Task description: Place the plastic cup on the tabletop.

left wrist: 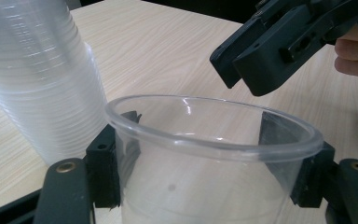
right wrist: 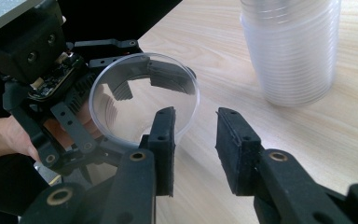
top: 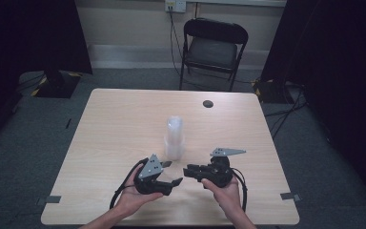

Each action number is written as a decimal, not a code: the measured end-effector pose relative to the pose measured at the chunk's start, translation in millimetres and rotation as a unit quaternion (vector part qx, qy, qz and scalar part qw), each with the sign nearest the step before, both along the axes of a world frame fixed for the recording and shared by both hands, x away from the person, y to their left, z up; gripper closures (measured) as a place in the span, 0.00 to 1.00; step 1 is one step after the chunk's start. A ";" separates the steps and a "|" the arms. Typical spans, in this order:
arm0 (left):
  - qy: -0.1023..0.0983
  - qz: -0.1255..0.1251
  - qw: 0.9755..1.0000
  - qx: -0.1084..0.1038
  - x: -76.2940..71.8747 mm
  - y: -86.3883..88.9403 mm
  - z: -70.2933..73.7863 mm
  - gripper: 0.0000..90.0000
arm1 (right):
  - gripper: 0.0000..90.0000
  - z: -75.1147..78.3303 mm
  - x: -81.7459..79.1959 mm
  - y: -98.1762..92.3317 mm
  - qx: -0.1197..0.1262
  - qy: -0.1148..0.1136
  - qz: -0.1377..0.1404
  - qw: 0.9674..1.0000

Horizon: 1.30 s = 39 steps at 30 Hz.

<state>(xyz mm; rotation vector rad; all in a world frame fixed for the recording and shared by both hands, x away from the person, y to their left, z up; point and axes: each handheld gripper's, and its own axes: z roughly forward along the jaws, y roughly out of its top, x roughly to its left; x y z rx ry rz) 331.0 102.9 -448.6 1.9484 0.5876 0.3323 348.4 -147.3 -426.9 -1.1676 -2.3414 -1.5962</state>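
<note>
Near the front edge of the counter (top: 124, 119) your two hands sit close together, forearms coming in from below. Your left hand (top: 133, 193) lies palm up, cradling the left gripper (top: 169, 174), which points toward the right gripper (top: 189, 171). Your right hand (top: 226, 193) wraps the right gripper from beneath, with its jaws aimed back at the left one, so the two tips stand just apart.

From the left gripper view, the left gripper (left wrist: 214, 154) is clamped on a clear plastic cup (left wrist: 214, 140): one pad presses each side of the cup's wall just under the rim, and the cup's mouth faces the camera. From the right gripper view, that cup (right wrist: 142, 100) is seen mouth-on, held off the counter, and the right gripper (right wrist: 193, 149) is released, its jaws parted with bare counter showing between them. One of its fingers (right wrist: 161, 149) overlaps the cup's rim in that view; whether it touches, you cannot tell.

Just beyond both grippers, the stack of clear cups (top: 174, 136) stands upright on the counter.
</note>
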 end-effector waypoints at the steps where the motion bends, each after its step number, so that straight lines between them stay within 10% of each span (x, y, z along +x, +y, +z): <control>1: 0.001 0.000 1.000 -0.003 0.3 0.3 -0.2 0.33 | 0.75 0.1 0.0 -0.4 -0.001 -0.001 -0.001 1.000; 22: 0.050 0.030 0.997 -0.052 7.9 18.8 4.8 0.33 | 0.67 0.8 -4.6 -11.0 -0.020 -0.020 -0.030 0.999; 39: 0.035 0.081 0.994 -0.067 19.1 40.9 12.5 0.34 | 0.65 0.2 -5.4 -23.5 -0.031 -0.026 -0.048 0.998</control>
